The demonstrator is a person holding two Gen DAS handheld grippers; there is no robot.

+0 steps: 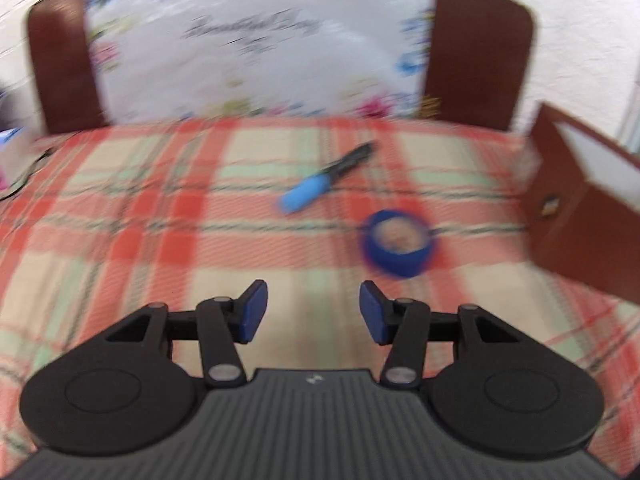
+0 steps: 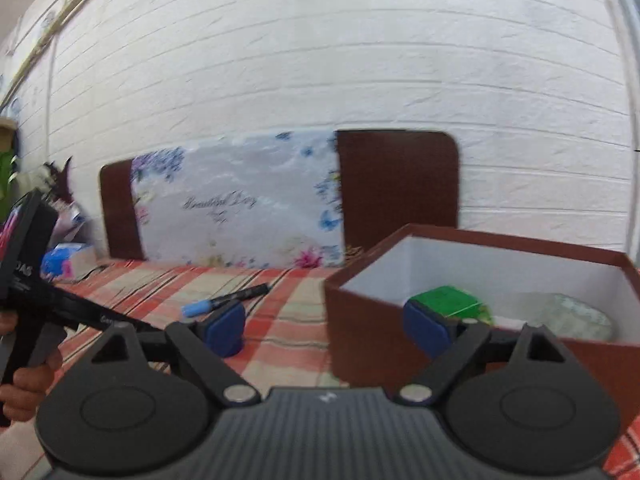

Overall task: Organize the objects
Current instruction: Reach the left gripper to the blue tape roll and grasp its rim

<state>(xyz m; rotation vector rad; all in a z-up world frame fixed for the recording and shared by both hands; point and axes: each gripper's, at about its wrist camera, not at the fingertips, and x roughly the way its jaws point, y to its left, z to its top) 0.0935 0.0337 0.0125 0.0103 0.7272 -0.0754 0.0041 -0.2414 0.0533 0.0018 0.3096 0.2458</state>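
Note:
A black marker with a light blue cap [image 1: 320,182] lies slanted on the red plaid cloth [image 1: 140,220]; the right wrist view shows the same marker [image 2: 224,302]. A roll of blue tape [image 1: 398,246] sits to its right, in front of my left gripper [image 1: 313,312], which hovers open and empty just short of it. My right gripper [image 2: 328,330] stands wide open with nothing in it, straddling the near corner of a brown box [image 2: 360,344]. Inside that box lie a green item [image 2: 452,300] and a pale round object [image 2: 576,316].
The brown box [image 1: 580,216] stands at the right edge of the left wrist view. A floral panel [image 2: 240,204] on a brown board leans on the white brick wall behind. A hand [image 2: 28,376] holding the left gripper's handle shows at far left, with clutter behind it.

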